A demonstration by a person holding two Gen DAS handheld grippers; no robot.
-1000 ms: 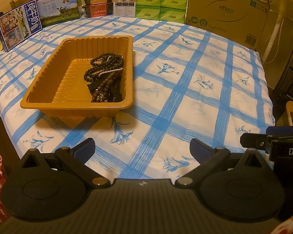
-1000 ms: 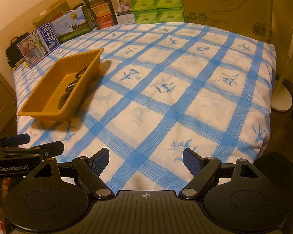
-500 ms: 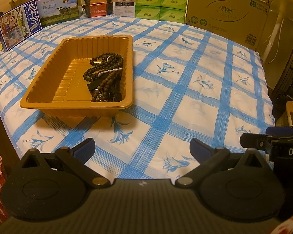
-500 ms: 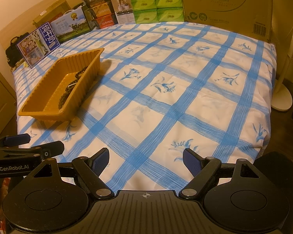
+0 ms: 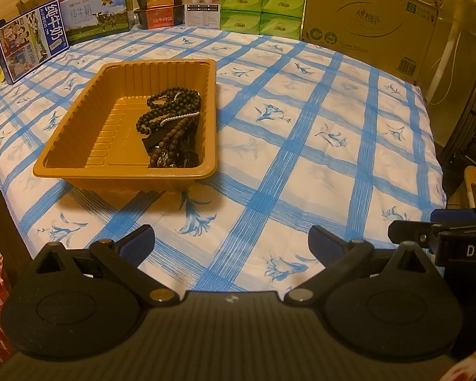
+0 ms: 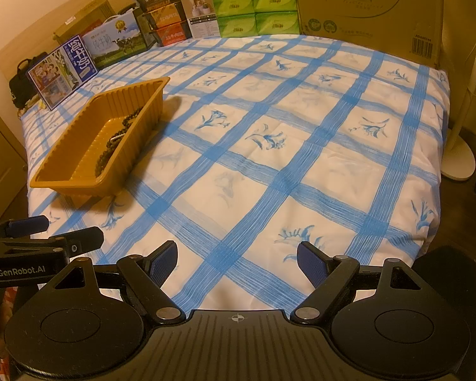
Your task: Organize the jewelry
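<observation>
An orange plastic tray (image 5: pixel 79 133) sits on the blue-checked cloth, left of centre. A pile of dark bead bracelets and necklaces (image 5: pixel 171 123) lies along its right side, with a thin pale strand across it. The tray (image 6: pixel 63 165) and some beads (image 6: pixel 111 149) also show at the left in the right wrist view. My left gripper (image 5: pixel 231 244) is open and empty, near the front edge, below and right of the tray. My right gripper (image 6: pixel 236 260) is open and empty, further right at the front edge. Each gripper shows at the edge of the other's view.
Milk cartons (image 5: pixel 31 41), snack boxes (image 5: pixel 158 0), green tissue packs (image 5: pixel 263 3) and a big cardboard box (image 5: pixel 371 19) line the far edge. A white fan stand (image 6: pixel 460 146) is beyond the right edge. The checked cloth (image 6: pixel 269 158) spreads between tray and right edge.
</observation>
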